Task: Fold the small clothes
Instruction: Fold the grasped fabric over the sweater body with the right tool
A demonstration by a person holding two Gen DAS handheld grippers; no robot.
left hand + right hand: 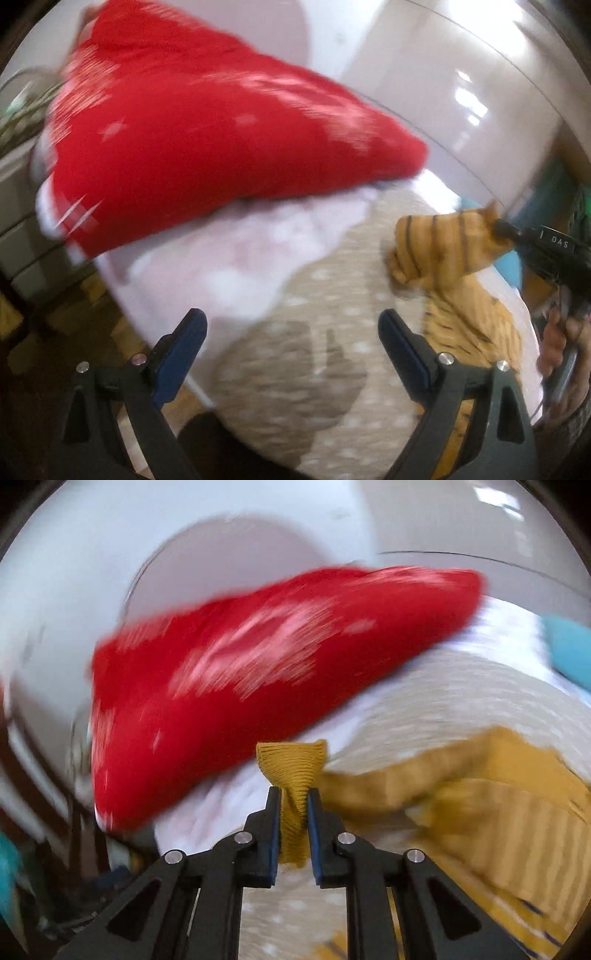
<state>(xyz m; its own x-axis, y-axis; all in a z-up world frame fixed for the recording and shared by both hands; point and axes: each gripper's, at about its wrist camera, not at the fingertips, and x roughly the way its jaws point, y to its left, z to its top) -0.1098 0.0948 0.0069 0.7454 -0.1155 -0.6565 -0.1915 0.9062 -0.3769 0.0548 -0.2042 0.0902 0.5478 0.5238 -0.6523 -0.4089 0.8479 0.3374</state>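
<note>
The mustard striped knit garment (491,812) looks soft and light, and I expect it to stretch and droop. My right claw (292,808) pinches its ribbed edge, lifting it over the beige dotted cloth (295,387) on the tabletop. My left claw (291,332) hangs spread and empty; I'd take the opposite edge. A red pillow (207,155) lies beyond.

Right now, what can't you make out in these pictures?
- Red cloth: pattern smeared by motion blur, both views.
- Mustard garment: shape unclear, bunched, cut by right view's edge.
- Beige cloth: lower part hidden behind left gripper.
- White cloth: blurred.
</note>
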